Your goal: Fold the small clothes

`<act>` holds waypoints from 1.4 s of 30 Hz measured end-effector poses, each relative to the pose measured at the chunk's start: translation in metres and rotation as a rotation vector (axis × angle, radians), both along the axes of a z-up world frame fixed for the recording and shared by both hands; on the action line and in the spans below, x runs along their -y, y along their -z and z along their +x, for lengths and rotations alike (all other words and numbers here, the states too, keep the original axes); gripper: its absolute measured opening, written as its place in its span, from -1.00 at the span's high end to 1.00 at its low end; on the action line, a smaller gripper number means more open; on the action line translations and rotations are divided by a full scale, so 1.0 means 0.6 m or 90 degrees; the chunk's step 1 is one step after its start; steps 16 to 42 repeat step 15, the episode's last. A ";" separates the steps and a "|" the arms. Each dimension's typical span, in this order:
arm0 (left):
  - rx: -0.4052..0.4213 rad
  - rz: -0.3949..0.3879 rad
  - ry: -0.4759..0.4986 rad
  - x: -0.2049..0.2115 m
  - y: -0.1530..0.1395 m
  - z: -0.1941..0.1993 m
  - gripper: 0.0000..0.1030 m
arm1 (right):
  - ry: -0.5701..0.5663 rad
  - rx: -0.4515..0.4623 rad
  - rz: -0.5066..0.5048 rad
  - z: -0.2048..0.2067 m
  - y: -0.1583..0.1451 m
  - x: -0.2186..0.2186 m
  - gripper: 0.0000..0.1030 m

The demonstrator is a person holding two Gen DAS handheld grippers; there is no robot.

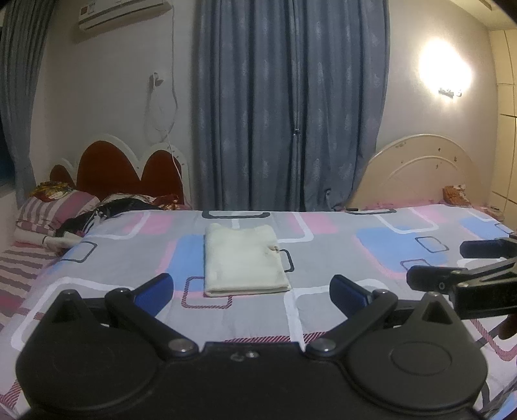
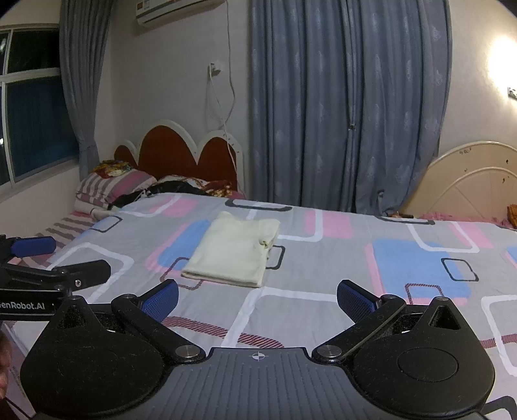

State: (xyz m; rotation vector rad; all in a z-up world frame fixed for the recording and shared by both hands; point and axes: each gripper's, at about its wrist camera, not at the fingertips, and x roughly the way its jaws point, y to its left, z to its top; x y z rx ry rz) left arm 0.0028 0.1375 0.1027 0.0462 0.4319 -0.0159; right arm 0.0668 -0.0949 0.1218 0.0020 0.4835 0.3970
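Nearest, low in the left wrist view: left gripper, jaws spread wide, released, nothing between the blue pads. It hangs above the near part of the bed, not touching fabric. Same for the right gripper in the right wrist view: jaws wide apart, empty, blue pads clear of the sheet. Each gripper also shows at the edge of the other's view: right one at far right of the left view, left one at far left of the right view w/ part of a "GenRobot.AI" label readable. The two sit side by side, near each other, not touching.

Just beyond the jaws: bedsheet, grey w/ pink and blue blocks and white/dark rounded-rectangle outlines, pulled fairly flat.

Mid bed: folded cream garment, lying flat on the sheet as a neat rectangle, layered edge at its near side, a small bunched bit at its right edge. Well apart from both grippers; slightly left of centre in the right wrist view.

Farther left: striped pink-white pillow and dark patterned cloth heaped beside it, in front of a red scalloped headboard w/ white trim. Far right: cream arched headboard.

Back wall: blue-grey curtains centre, AC unit upper left w/ cable hanging down, wall lamp glowing at right. Window at far left in the right wrist view, dark outside.
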 end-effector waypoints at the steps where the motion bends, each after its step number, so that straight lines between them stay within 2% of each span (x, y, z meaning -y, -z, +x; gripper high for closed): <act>1: 0.000 -0.001 0.000 -0.001 0.000 0.000 -0.99 | -0.001 0.000 0.000 0.000 0.000 0.001 -1.00; 6: -0.001 -0.005 0.004 -0.004 -0.002 0.002 -0.99 | -0.004 0.001 0.001 0.000 -0.002 0.004 -1.00; 13: 0.026 0.027 0.005 -0.002 -0.004 -0.001 -0.96 | -0.006 0.001 -0.001 -0.001 -0.001 0.006 -1.00; 42: 0.020 0.016 0.013 -0.004 -0.004 0.001 -0.99 | -0.006 0.000 0.000 -0.001 0.000 0.006 -1.00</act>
